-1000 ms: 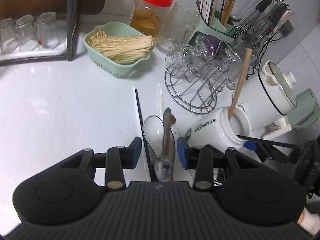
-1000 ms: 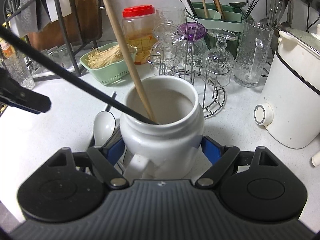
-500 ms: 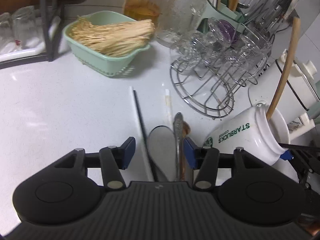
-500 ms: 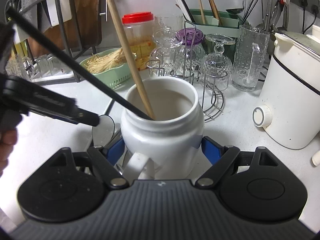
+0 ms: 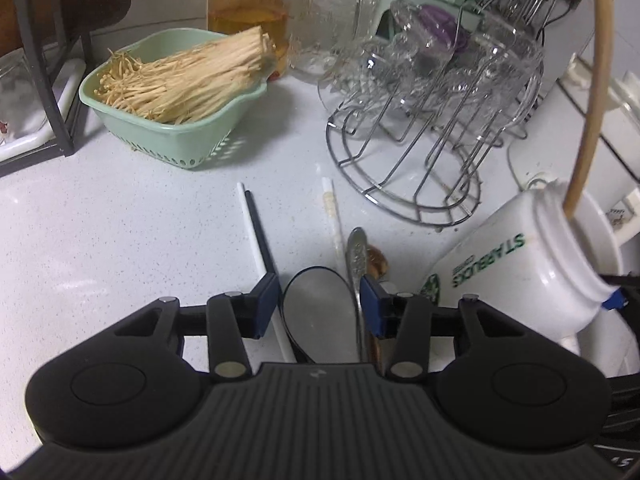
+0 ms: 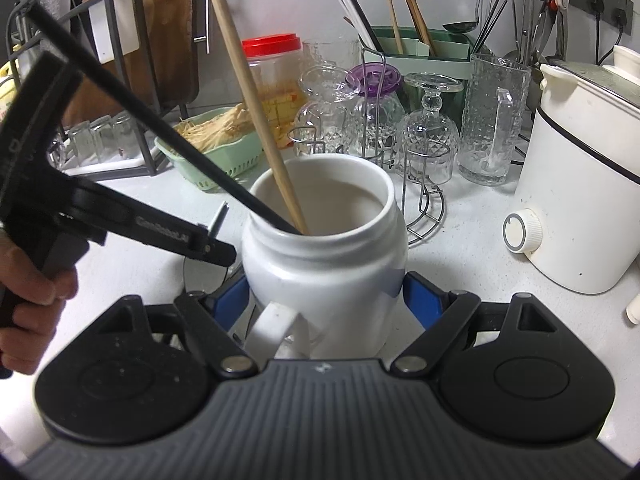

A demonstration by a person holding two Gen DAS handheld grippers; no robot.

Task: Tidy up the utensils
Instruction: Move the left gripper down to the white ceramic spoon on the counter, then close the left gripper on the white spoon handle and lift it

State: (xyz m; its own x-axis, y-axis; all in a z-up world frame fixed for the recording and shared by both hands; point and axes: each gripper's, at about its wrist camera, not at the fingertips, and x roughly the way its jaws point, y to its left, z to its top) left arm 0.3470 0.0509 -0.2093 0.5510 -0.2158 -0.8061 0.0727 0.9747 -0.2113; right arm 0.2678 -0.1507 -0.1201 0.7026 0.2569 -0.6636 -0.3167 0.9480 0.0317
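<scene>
Home kitchen, worktop corner. Pale speckled surface [image 5: 120, 240] against a tiled wall. Wire stand [image 5: 412, 168] hung with upturned glassware; tall patterned glass jug [image 6: 494, 120]; red-lidded jar [image 6: 274, 92] of amber contents; green basket [image 5: 176, 136] of pale enoki-type mushrooms. Green caddy [image 6: 420, 46] stocked with chopsticks; ladles and scissors hung along the wall at right. White electric cooker [image 6: 580, 200] with dial; wall sockets behind. Dark metal rack [image 6: 120, 92] with a wooden board and small glasses at left. White mug [image 6: 324, 264] lettered STARBUCKS, loose chopsticks and spoon [image 5: 320, 308] on the surface
</scene>
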